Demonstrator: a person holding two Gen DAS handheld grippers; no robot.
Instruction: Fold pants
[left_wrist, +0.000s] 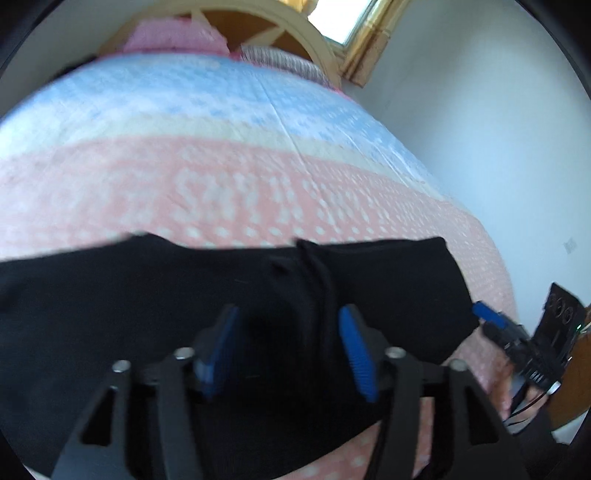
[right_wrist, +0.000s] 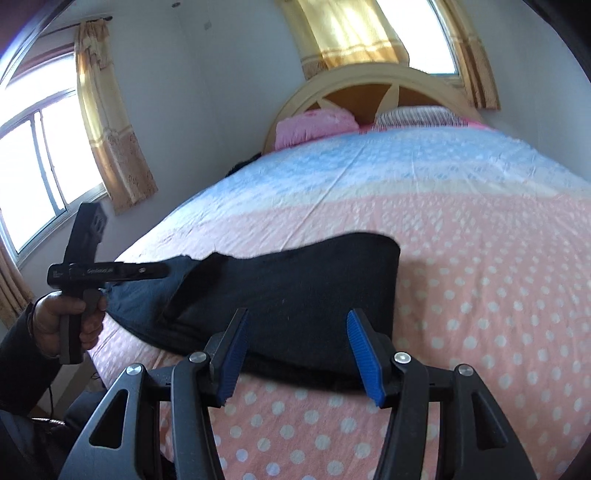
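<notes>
The black pants (left_wrist: 184, 295) lie folded in a flat bundle across the near end of the bed; they also show in the right wrist view (right_wrist: 295, 288). My left gripper (left_wrist: 290, 314) is open, its blue pads hovering just over the middle of the pants. My right gripper (right_wrist: 295, 321) is open and empty, just above the pants' near edge. The left gripper (right_wrist: 110, 271), held in a hand, shows at the left of the right wrist view beside the pants' left end. The right gripper's tip (left_wrist: 491, 314) shows at the pants' right end.
The bed has a pink polka-dot and blue bedspread (right_wrist: 480, 258). A pink pillow (right_wrist: 314, 125) and a striped pillow (right_wrist: 413, 116) lie by the wooden headboard (right_wrist: 369, 85). Curtained windows (right_wrist: 37, 166) are on the left and behind. A white wall (left_wrist: 498, 147) runs along the bed's right side.
</notes>
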